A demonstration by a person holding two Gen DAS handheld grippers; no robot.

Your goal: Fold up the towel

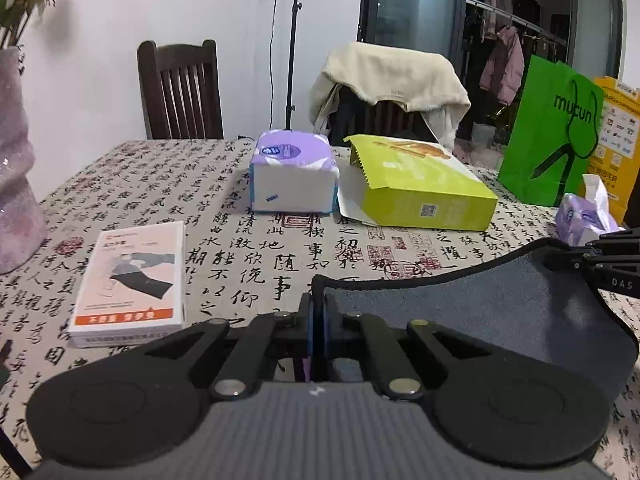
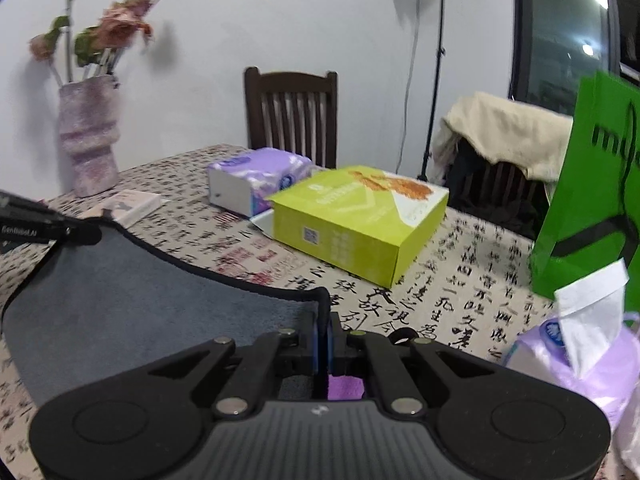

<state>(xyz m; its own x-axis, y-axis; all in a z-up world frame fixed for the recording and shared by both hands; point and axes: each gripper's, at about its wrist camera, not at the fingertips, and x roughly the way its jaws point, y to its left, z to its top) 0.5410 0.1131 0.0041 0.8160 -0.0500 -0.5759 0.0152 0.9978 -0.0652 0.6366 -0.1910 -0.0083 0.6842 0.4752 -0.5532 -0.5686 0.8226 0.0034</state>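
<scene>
A grey towel [image 1: 480,312] with a dark hem hangs lifted above the table between my two grippers; it also shows in the right wrist view [image 2: 132,292]. My left gripper [image 1: 319,304] is shut on the towel's left corner. My right gripper [image 2: 323,320] is shut on the towel's right corner. Each gripper shows at the edge of the other's view, the right one in the left wrist view [image 1: 600,260] and the left one in the right wrist view [image 2: 52,228]. The towel's edge sags between them.
On the calligraphy tablecloth [image 1: 248,248] lie a white booklet box [image 1: 132,284], a purple tissue pack [image 1: 292,176], a yellow-green box [image 1: 424,184], a green bag [image 1: 556,132], an open tissue pack [image 2: 580,344]. A vase [image 2: 88,136] stands at the left. Chairs stand behind.
</scene>
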